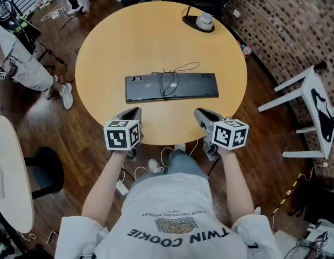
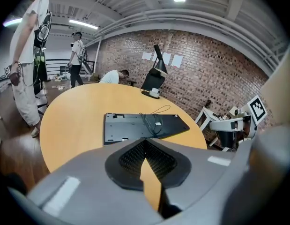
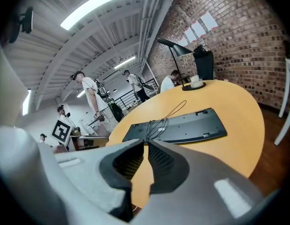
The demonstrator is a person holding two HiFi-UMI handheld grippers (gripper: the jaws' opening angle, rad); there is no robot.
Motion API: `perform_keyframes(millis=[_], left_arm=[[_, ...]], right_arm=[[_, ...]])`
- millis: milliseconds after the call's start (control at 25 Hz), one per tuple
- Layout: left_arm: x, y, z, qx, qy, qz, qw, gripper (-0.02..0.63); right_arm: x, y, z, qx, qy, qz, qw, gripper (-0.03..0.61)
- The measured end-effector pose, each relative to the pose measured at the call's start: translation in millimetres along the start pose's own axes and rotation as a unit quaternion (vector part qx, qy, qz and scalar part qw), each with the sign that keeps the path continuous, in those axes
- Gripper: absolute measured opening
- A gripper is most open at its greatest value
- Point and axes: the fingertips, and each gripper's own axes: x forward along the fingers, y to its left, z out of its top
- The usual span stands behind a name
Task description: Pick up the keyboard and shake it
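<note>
A black keyboard (image 1: 172, 87) lies bottom up in the middle of the round wooden table (image 1: 156, 36), with its cable (image 1: 165, 83) bundled loosely on top. It also shows in the left gripper view as the keyboard (image 2: 145, 125) and in the right gripper view as the keyboard (image 3: 182, 125), straight ahead of the jaws. My left gripper (image 1: 135, 113) hovers at the table's near edge, short of the keyboard's left half, shut and empty. My right gripper (image 1: 202, 114) hangs level with it, short of the right half, jaws together with nothing between them. Neither touches the keyboard.
A desk lamp base with a white cup (image 1: 202, 21) stands at the table's far edge. A white chair (image 1: 307, 107) is to the right and another pale table (image 1: 10, 171) to the left. People stand and crouch beyond the table. Cables lie on the floor.
</note>
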Motion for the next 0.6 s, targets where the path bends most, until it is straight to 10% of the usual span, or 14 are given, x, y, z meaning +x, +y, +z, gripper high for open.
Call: perform_keyframes(millis=[600], left_arm=[[94.2,118.6,51.0,-0.099,0.040,-0.009,0.9943,0.207]], right_arm=[[57.4,-151.9,57.7,0.103,0.050,0.051,0.992,0.170]])
